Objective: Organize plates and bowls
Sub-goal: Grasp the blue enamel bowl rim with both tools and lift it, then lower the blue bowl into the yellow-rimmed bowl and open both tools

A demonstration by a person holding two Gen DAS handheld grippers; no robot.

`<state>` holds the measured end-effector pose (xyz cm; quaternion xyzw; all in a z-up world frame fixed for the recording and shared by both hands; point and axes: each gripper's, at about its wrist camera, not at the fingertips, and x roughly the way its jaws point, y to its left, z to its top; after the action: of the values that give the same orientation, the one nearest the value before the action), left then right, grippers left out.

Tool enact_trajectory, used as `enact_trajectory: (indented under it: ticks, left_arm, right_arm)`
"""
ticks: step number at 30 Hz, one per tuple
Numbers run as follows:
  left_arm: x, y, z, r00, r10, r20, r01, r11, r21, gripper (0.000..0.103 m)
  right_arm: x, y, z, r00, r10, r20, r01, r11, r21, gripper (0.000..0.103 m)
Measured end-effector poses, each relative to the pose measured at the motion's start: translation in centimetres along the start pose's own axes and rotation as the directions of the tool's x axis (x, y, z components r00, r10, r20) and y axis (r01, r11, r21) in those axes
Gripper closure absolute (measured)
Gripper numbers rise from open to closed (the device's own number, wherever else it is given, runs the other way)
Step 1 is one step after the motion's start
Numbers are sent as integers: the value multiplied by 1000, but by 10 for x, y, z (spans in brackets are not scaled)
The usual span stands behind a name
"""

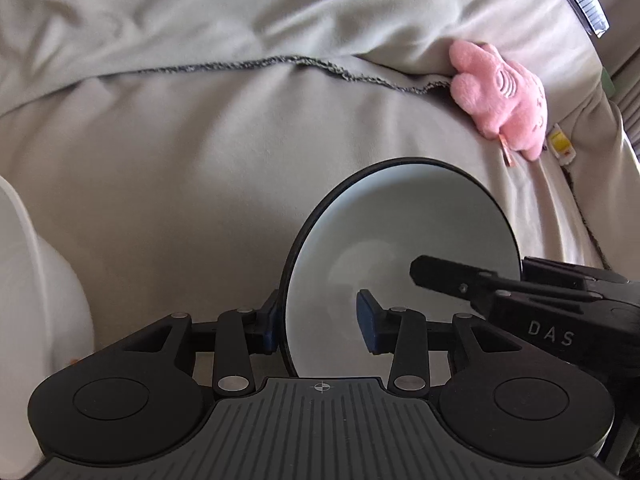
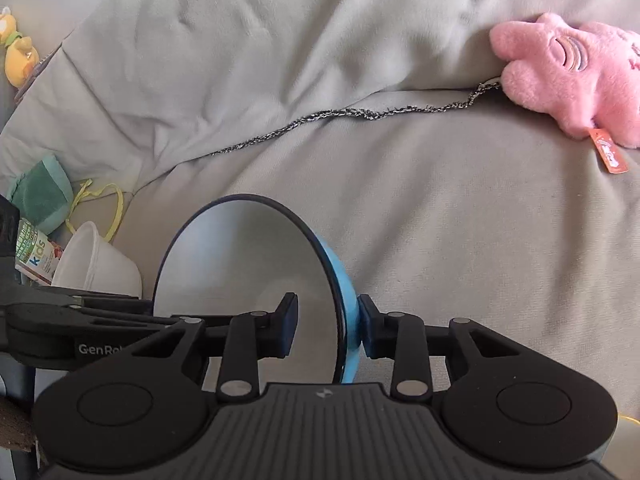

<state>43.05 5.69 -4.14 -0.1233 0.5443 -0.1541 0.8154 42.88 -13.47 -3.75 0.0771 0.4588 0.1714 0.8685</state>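
- Low in the middle of both views, a bowl (image 1: pixel 400 248) is held up on its edge above the grey blanket (image 1: pixel 200 184).
- Two grippers share it, maybe so it does not slip or tip.
- The left gripper (image 1: pixel 320 320) straddles one side of the rim, one finger inside the bowl and one outside. A gap shows at the inside pad, so I cannot tell if it is pinching.
- The right gripper (image 2: pixel 328 326) pinches the other side. One pad is on the white inside and one on the blue outside.
- A white cup (image 2: pixel 96 264) lies tipped over at the left of the right view, so my guess is it waits to be sorted.
- A pink plush (image 2: pixel 572 76) sits at the upper right.
- Words I can read: "DAS" on the right gripper in the left view, "GenRo" on the left gripper in the right view, and "kids" on a small packet (image 2: pixel 36 256).
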Motion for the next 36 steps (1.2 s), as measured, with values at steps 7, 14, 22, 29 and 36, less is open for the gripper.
enact_trajectory:
  ticks: [7,14,22,29,36]
  left_arm:
    - [12,-17,2,999,53,7,-53,998,47,70]
    - [22,-21,1,997,82,-16,-80,995,60,69]
    - [22,-15,1,998,63,-20,-62,998,26,68]
    - [20,-17,0,997,79,-3,-79,997,-1,67]
    - [-12,-43,-16,992,116,51,-118,993,30,66]
  right_arm:
    - [10,-10,-2,999,-24,-32,24,999,24,68]
    - [16,-11,-3,999,5,-50,-4,1000,21,64]
    - [23,-12,-8,998,36,-45,-35,999,21,63]
    - [15,-13,-14,998,61,-21,-60,997,38,63]
    - [-30,-12,-22,994,101,36,-103,993,53,63]
